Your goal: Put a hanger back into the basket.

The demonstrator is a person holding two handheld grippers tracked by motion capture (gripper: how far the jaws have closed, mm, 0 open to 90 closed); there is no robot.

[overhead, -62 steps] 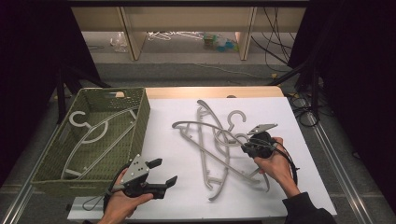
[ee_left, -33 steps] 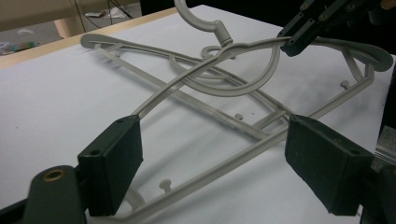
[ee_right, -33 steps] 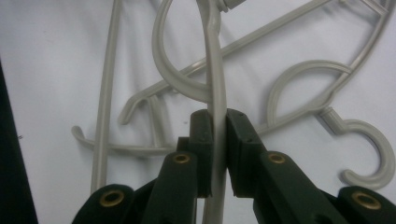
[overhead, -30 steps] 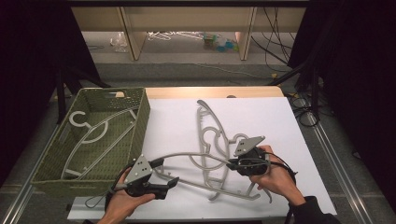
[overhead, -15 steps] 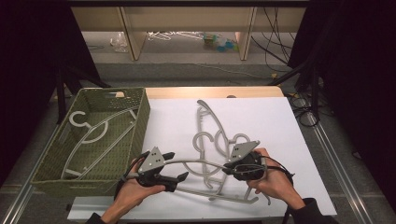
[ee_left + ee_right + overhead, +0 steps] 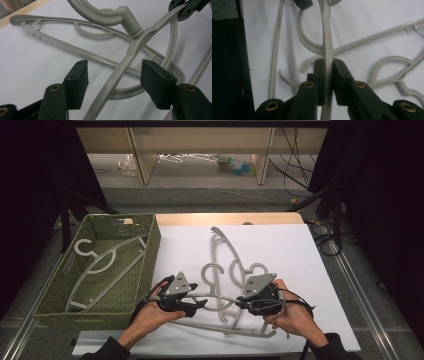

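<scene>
Hanger (image 6: pixel 325 32) clamped in right gripper (image 6: pixel 327 80), left gripper (image 6: pixel 112 80) seemingly closing

We wear dark long sleeves (image 6: pixel 107 351) that end at the wrists. Our left gripper (image 6: pixel 199 305) and right gripper (image 6: pixel 241 304) have black bodies, each topped by a grey three-cornered plate dotted with small dark screws. Their black jaws carry brass-coloured pivot bushings and blocky black pads (image 6: pixel 78 75) with small round holes. A black cable (image 6: pixel 299 299) trails from the right gripper.

Grey plastic hanger (image 6: pixel 220 299) lies lower centre of frame, arm spanning across, hook curling upward, crossing other hangers (image 6: pixel 227 262).
</scene>
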